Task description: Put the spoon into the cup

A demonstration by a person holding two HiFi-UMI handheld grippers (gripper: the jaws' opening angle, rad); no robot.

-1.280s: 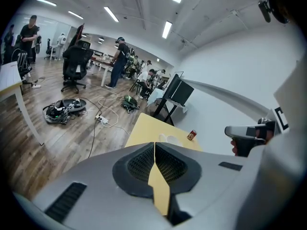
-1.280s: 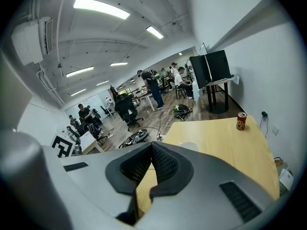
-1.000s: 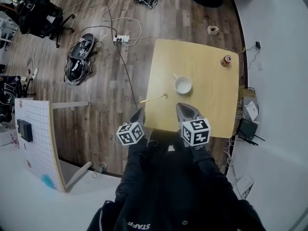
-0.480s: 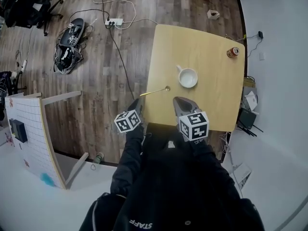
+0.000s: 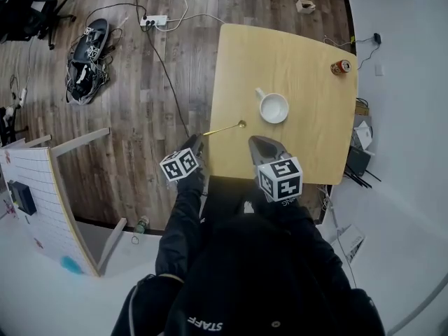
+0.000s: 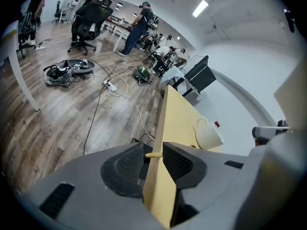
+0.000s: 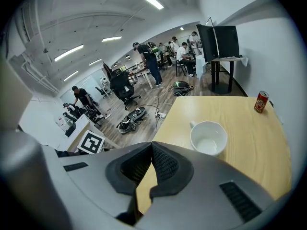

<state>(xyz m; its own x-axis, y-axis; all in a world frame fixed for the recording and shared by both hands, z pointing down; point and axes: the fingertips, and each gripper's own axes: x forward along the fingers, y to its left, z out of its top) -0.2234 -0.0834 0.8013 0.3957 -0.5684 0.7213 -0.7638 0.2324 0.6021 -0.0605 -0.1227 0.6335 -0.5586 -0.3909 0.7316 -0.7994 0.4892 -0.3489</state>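
Observation:
A white cup stands empty near the middle of the wooden table. The gold spoon lies to its left, its handle sticking out over the table's left edge. My left gripper is just below that handle end. In the left gripper view its jaws are opening around the table edge, and the spoon's handle tip lies between the pads without being pressed. The cup shows beyond. My right gripper hovers over the table's near edge, shut on nothing, with the cup ahead of it.
A red can stands at the table's far right corner. Cables, a power strip and a bag lie on the wooden floor to the left. A white panel leans at the lower left.
Both grippers have come down toward the table's near edge. The left one has closed in on the spoon's overhanging handle end.

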